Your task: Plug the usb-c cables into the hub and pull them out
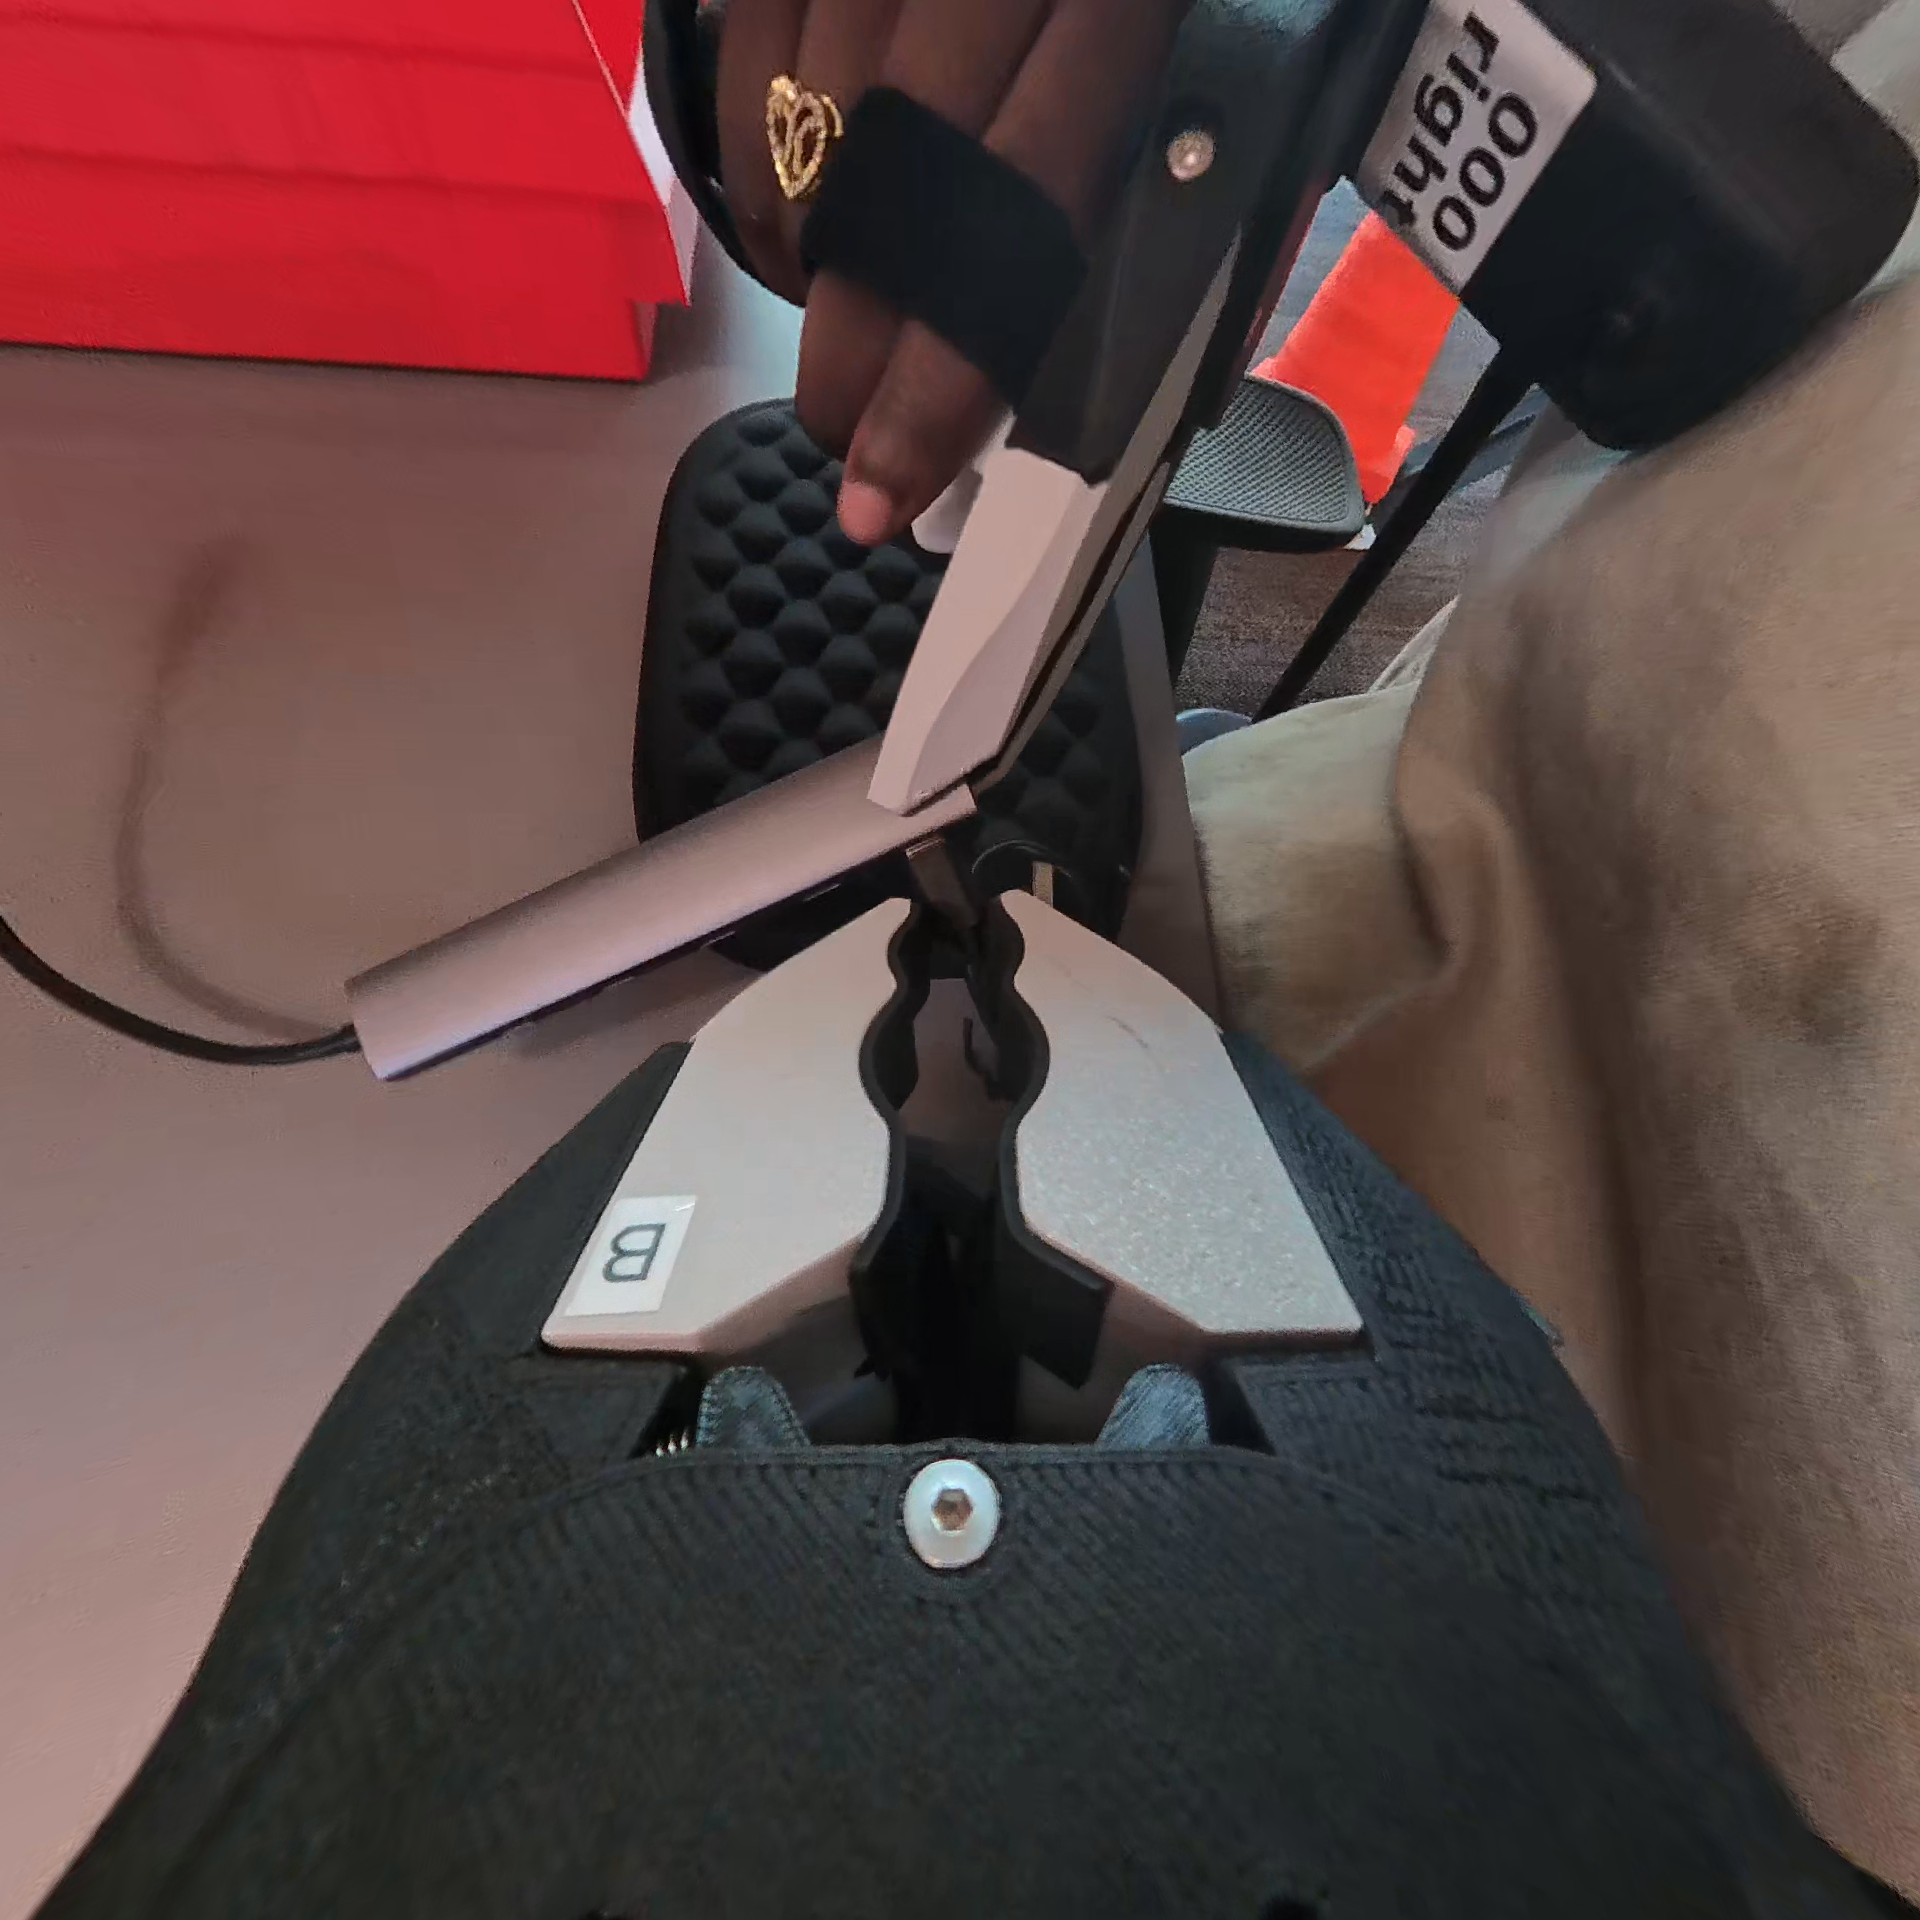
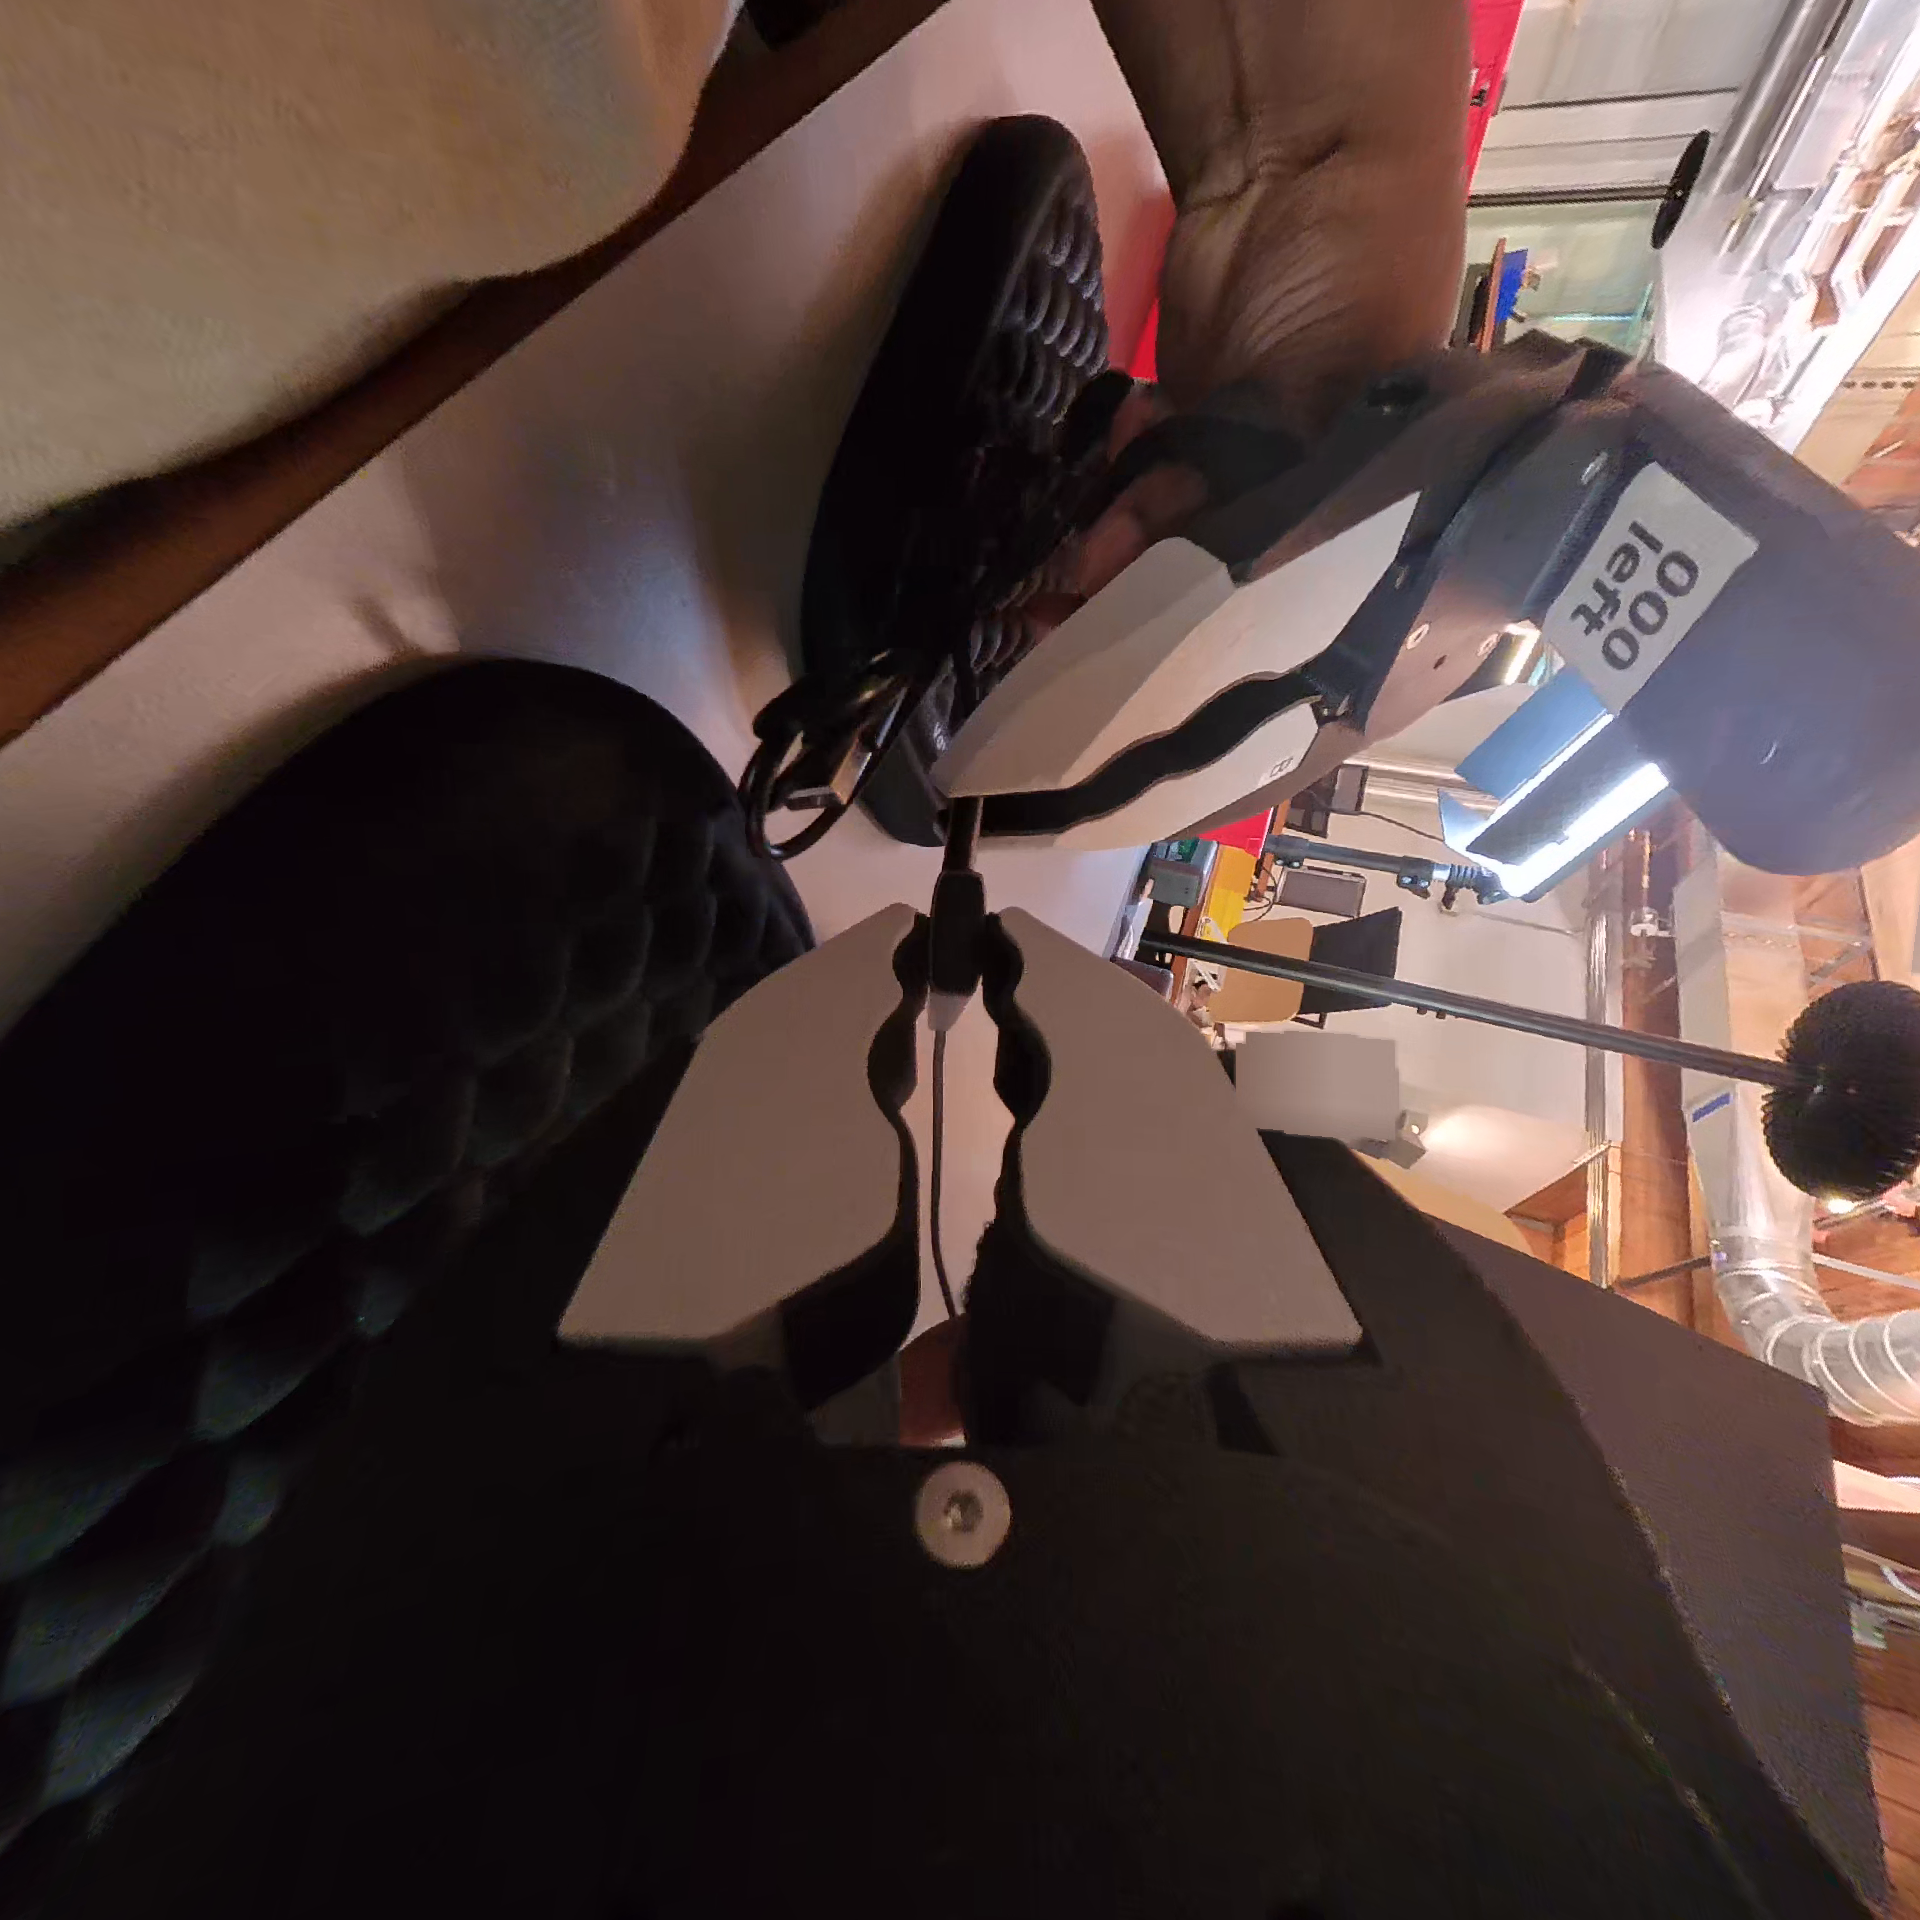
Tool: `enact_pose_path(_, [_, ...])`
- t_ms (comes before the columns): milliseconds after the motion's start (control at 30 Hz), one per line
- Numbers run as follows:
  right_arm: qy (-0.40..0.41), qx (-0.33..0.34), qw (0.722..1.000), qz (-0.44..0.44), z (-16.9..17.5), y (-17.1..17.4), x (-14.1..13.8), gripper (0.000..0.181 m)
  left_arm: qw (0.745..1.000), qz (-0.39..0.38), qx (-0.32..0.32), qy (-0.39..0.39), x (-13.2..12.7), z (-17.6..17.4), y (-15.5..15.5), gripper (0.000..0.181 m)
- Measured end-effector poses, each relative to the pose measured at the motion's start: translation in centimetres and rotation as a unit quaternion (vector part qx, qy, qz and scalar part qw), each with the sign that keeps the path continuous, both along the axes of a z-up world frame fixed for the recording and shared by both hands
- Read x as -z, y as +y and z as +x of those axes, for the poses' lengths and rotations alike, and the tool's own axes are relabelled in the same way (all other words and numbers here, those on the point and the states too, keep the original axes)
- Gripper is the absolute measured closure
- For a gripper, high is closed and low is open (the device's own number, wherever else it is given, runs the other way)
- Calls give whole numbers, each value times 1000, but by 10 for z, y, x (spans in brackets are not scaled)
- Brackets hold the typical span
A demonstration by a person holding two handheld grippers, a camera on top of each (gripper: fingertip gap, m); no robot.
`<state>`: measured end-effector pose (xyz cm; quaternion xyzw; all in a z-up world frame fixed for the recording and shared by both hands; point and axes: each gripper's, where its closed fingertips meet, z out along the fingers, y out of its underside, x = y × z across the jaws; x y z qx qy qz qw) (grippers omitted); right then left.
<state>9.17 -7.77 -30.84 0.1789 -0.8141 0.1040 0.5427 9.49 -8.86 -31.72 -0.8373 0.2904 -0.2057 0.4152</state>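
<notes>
The grey metal hub is held tilted above the table, with its black lead trailing off to the left. My right gripper comes down from above and is shut on the hub's right end. My left gripper is shut on a black usb-c plug, whose metal tip sits at the hub's edge by that end. I cannot tell how deep it is in. In the right wrist view my right gripper is closed, the black plug sits at its tips, and the left gripper is just beyond.
Black quilted pads lie on the pale table. A coiled black cable with a loose plug lies beside the far pad. Red boxes stand at the back left. A person's beige clothing fills the right. My left and right fingertips are right by each other.
</notes>
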Motion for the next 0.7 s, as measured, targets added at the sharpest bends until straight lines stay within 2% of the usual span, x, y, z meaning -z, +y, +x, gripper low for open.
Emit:
enact_pose_path(233, [-18,1,999,-43,4,-7,3,173,1000,-6,-12,-3,6,-1,1,173])
enact_pose_path(300, [-11,-22,996,-84,5,-19,-5,172,999,33,6,-34,-7,8,2,173])
enact_pose_path(400, [10,-29,992,-121,4,-20,-11,161,998,48,14,-42,-18,8,1,173])
enact_pose_path(567, [-6,-8,982,-188,13,-10,-11,146,998,32,19,-49,-12,0,-10,173])
enact_pose_path(633, [1,0,983,-186,13,-8,-11,145,996,48,35,-72,-18,3,-13,173])
enact_pose_path(700, [36,-1,986,-162,10,-9,-12,154,992,53,54,-97,-24,8,-15,173])
